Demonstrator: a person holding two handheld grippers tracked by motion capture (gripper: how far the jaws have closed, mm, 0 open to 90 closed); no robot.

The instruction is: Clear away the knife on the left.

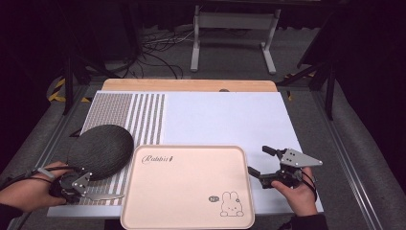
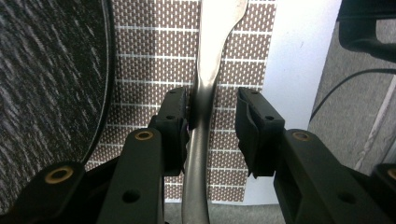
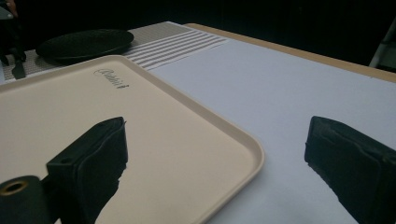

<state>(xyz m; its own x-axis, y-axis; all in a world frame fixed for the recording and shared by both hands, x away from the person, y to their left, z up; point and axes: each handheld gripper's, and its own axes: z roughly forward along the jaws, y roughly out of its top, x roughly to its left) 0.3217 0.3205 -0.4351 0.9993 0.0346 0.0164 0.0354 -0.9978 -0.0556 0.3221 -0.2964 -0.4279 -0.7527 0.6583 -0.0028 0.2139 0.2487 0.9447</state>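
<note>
While the left gripper (image 2: 212, 121) straddles the metal knife (image 2: 205, 93) on the striped mat (image 2: 154, 56) at the table's near left corner, one pad touches, so pickup remains; the right gripper (image 1: 261, 163) gapes empty beside the tray (image 1: 186, 187).

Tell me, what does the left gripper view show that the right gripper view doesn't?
Left gripper view: a close look at a metal utensil lying on the mat between the left gripper's fingers, one finger against the handle, the other apart from it.

Right gripper view: a beige tray with script lettering, its corner between the right gripper's wide-apart fingers, and the wooden table edge beyond.

Both: the dark round mat, the woven placemat and the white cover.
</note>
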